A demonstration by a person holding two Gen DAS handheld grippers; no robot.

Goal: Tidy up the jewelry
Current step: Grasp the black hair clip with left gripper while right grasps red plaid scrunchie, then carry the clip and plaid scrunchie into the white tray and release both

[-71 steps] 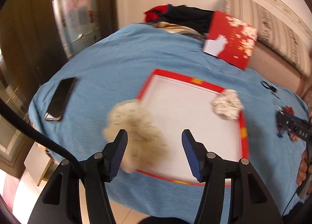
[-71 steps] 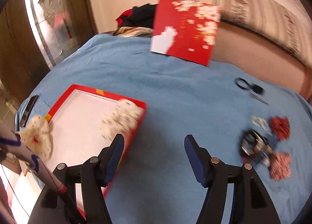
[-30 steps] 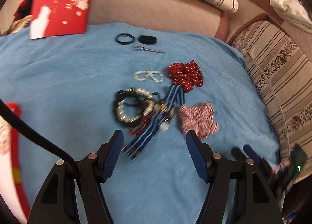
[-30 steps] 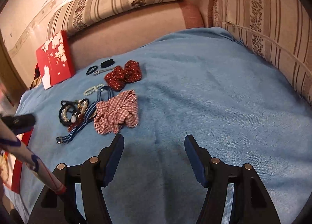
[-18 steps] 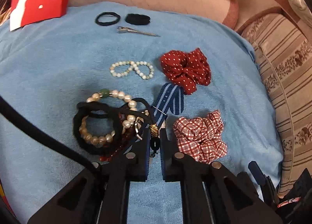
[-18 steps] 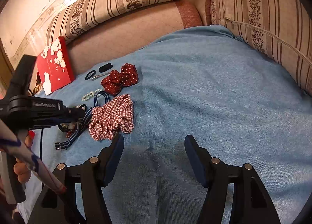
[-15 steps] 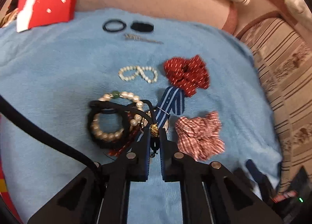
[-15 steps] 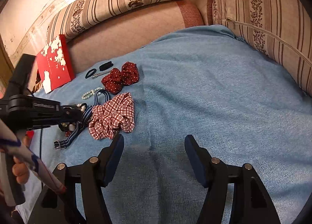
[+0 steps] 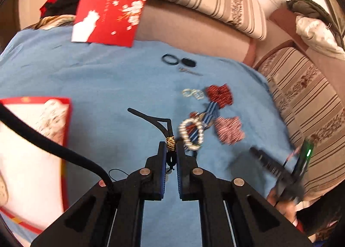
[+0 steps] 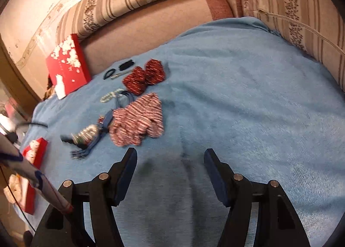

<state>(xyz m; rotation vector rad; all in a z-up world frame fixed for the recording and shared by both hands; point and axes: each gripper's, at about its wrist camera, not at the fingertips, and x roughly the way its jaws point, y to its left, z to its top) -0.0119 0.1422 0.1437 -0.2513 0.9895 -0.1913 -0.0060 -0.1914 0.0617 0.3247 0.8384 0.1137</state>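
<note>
- So your left gripper [image 9: 171, 150] has its jaws pinched tight on the gold-wrapped knot of the black cord bracelet [image 9: 160, 125], and the cord sticks up clear of the blue blanket [image 9: 103, 79]. Grabbing it by the knot makes sense, since that's the one stiff bit.
- Watch the pearl bracelet [image 9: 192, 134] just right of the jaws. I can't tell if it's snagged on the cord or only lying beside it.
- Your red tray [image 9: 68, 122] sits at the near left with a pale scrunchie [image 9: 52, 115] already in it, so that's probably where the cord goes.
- Your right gripper [image 10: 170, 171] hangs with fingers spread and nothing between them, over bare blanket right of the checked scrunchie [image 10: 138, 120] and the red dotted scrunchie [image 10: 144, 78]. Looks parked for the next grab.
</note>
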